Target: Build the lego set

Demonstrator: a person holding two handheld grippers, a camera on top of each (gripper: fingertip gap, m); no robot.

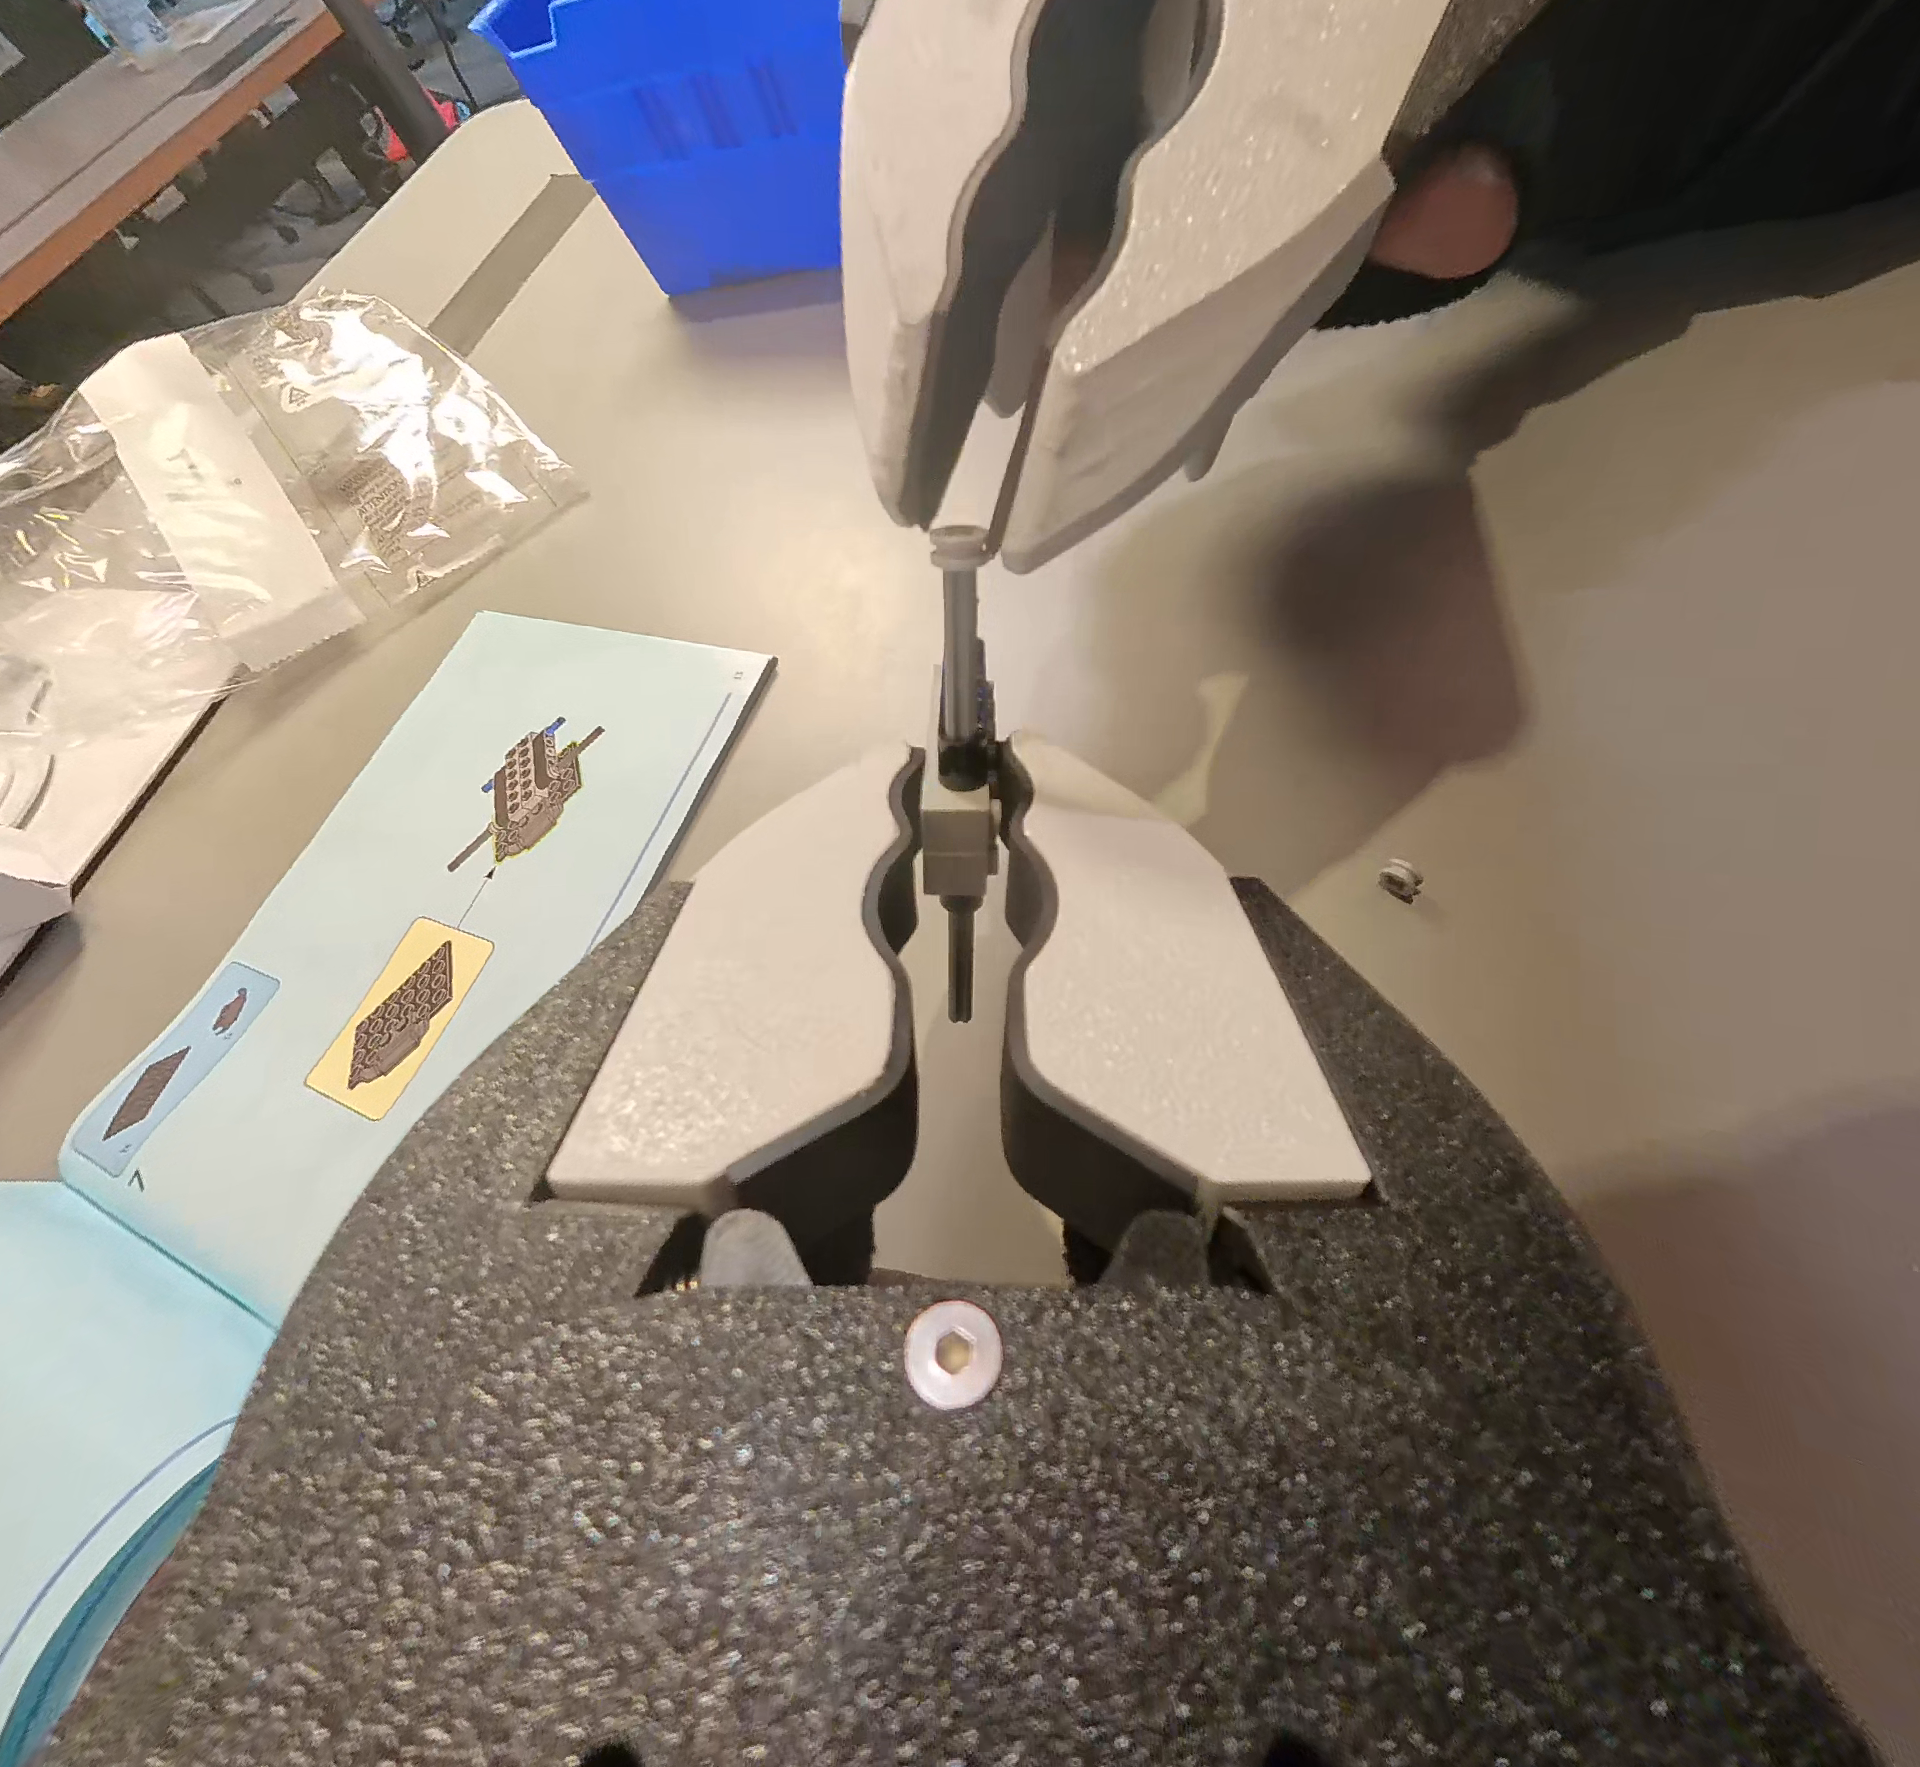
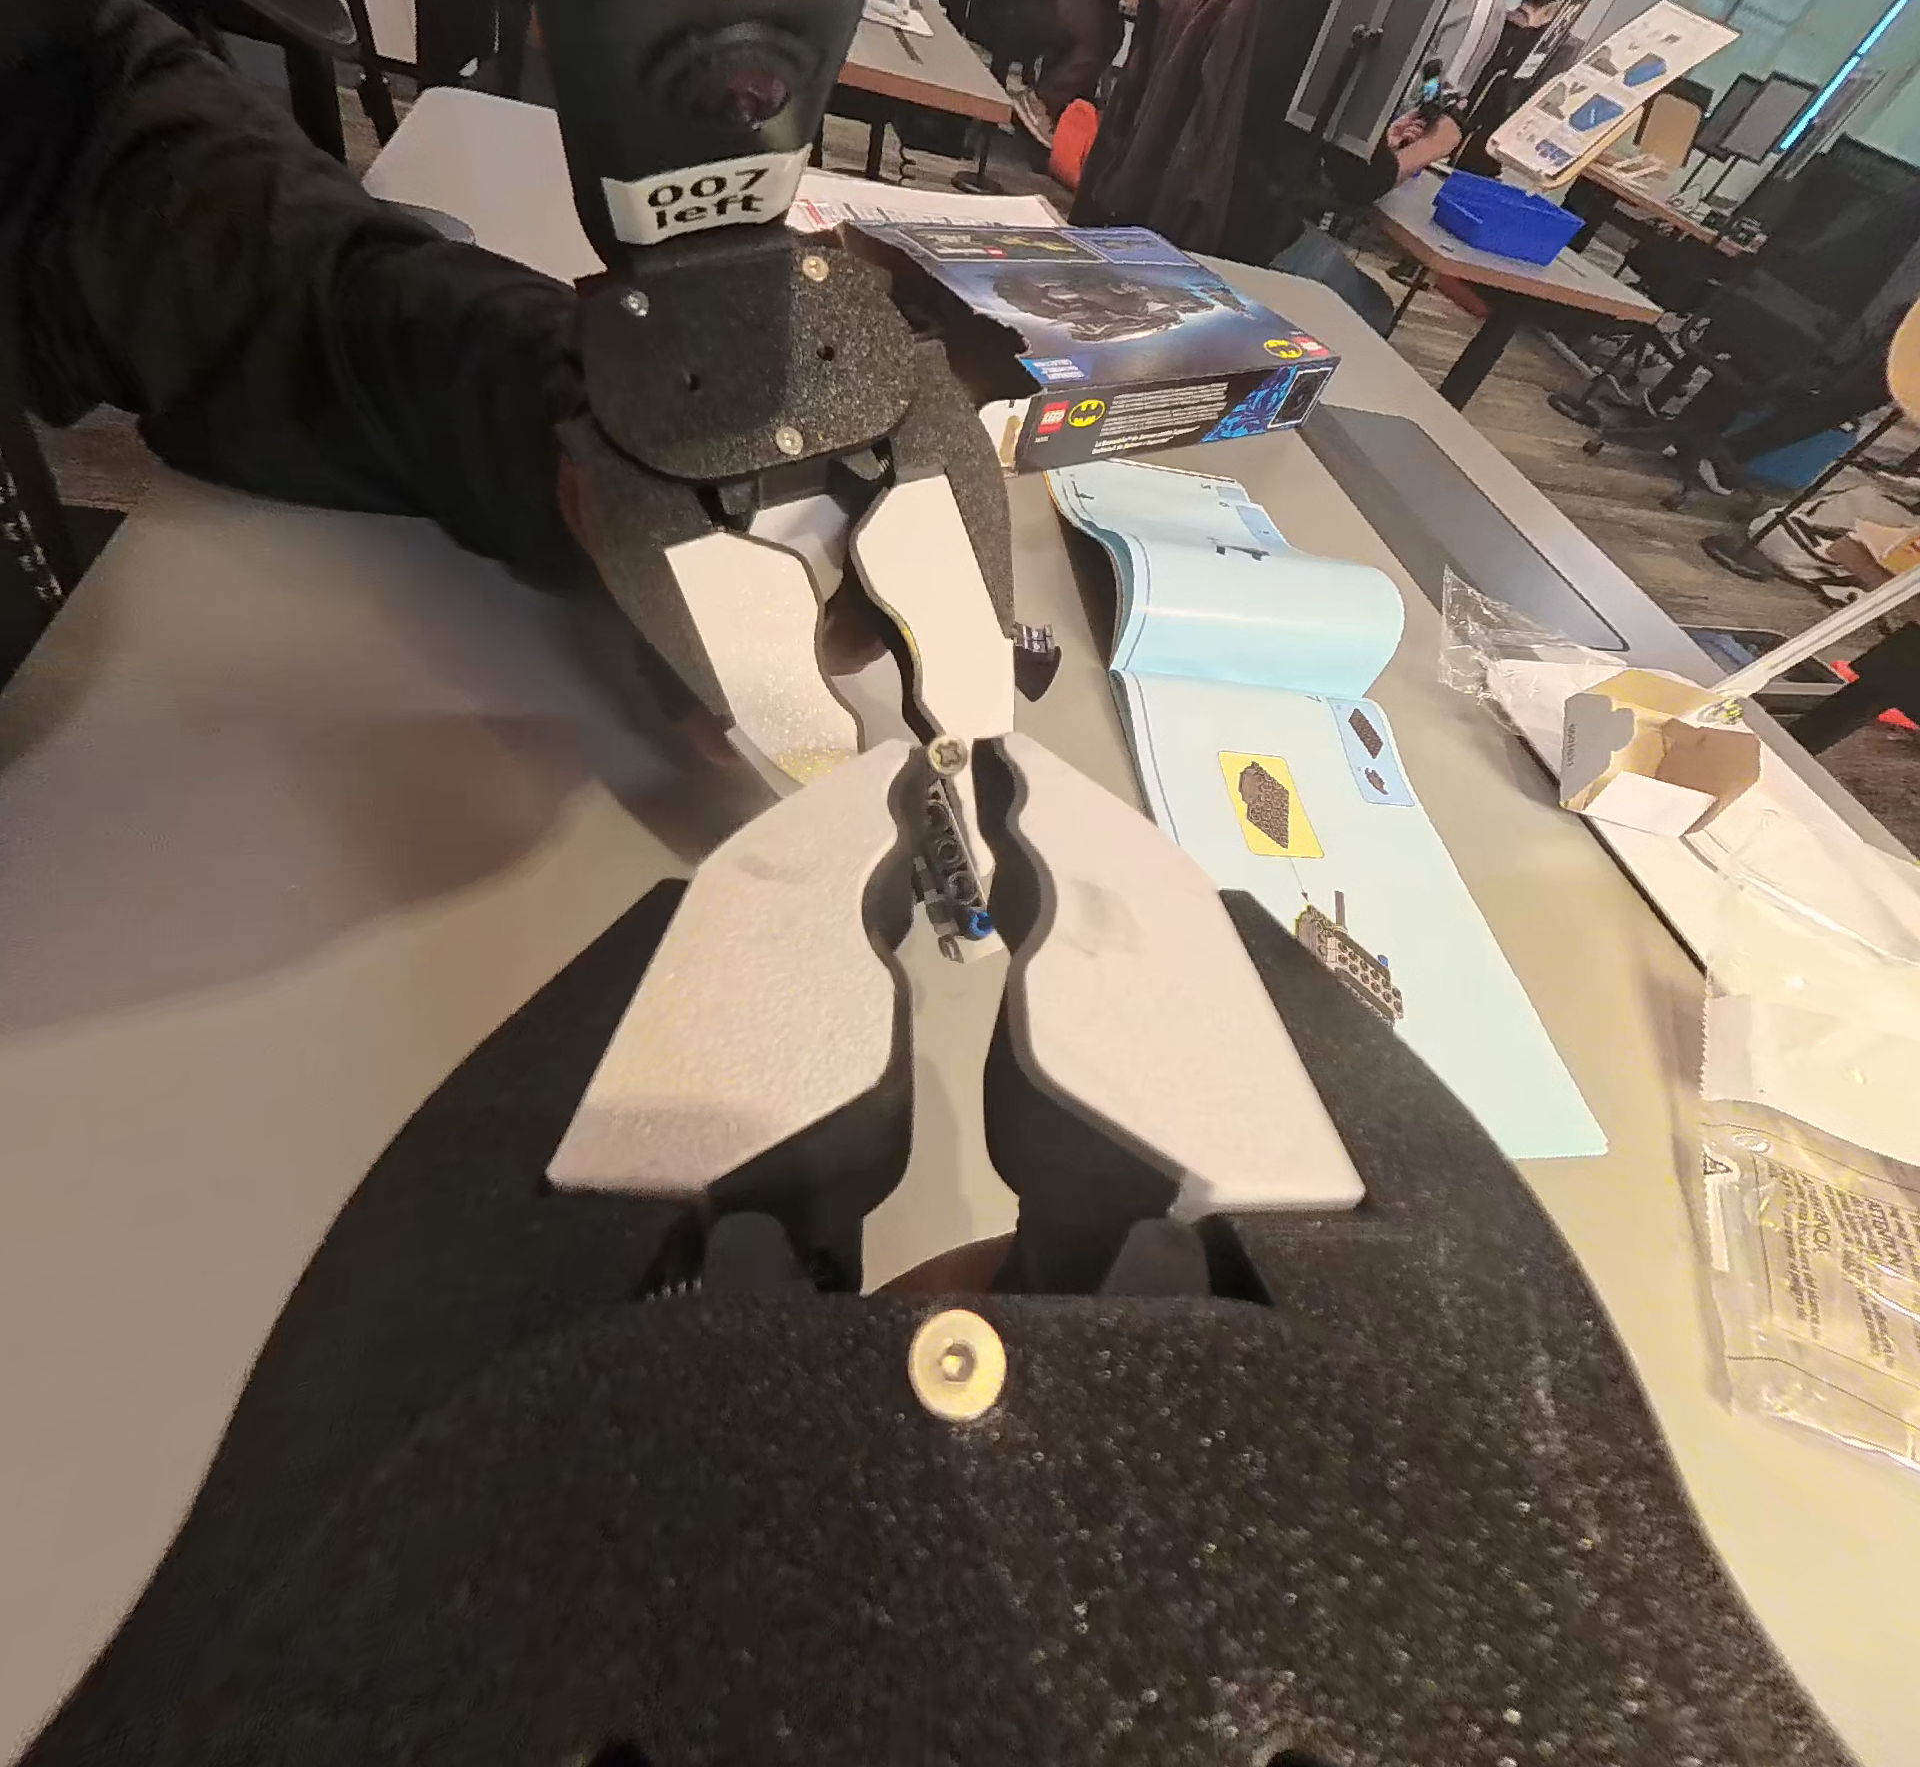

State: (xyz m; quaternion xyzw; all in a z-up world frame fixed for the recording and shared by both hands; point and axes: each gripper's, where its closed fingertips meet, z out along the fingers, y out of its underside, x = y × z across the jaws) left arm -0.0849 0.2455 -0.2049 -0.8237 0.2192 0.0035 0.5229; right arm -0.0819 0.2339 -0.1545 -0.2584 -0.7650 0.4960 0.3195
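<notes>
In the left wrist view my left gripper [image 1: 964, 761] is shut on a small grey brick assembly [image 1: 961, 839], held above the table. A grey axle [image 1: 958, 637] runs through the assembly and sticks out away from me. My right gripper [image 1: 961, 522] comes in from above. Its fingertips are closed on a small light grey bush [image 1: 961, 545] on the axle's far end. In the right wrist view my right gripper [image 2: 951, 767] has the bush [image 2: 949, 754] at its tips. The dark holed beam of the assembly [image 2: 948, 855], with a blue pin, lies below. The left gripper [image 2: 904, 720] faces it.
An open light blue instruction booklet [image 1: 416, 886] [image 2: 1299, 782] lies on the grey table [image 1: 1558, 990]. Clear plastic bags [image 1: 260, 470] [image 2: 1818, 1250], a blue bin [image 1: 707, 76], a dark set box [image 2: 1122, 335], a small cardboard box [image 2: 1652, 761], a loose bush [image 1: 1400, 879] and a small dark brick [image 2: 1034, 642] lie around. Spacing between my two grippers at the tips: around 5 cm.
</notes>
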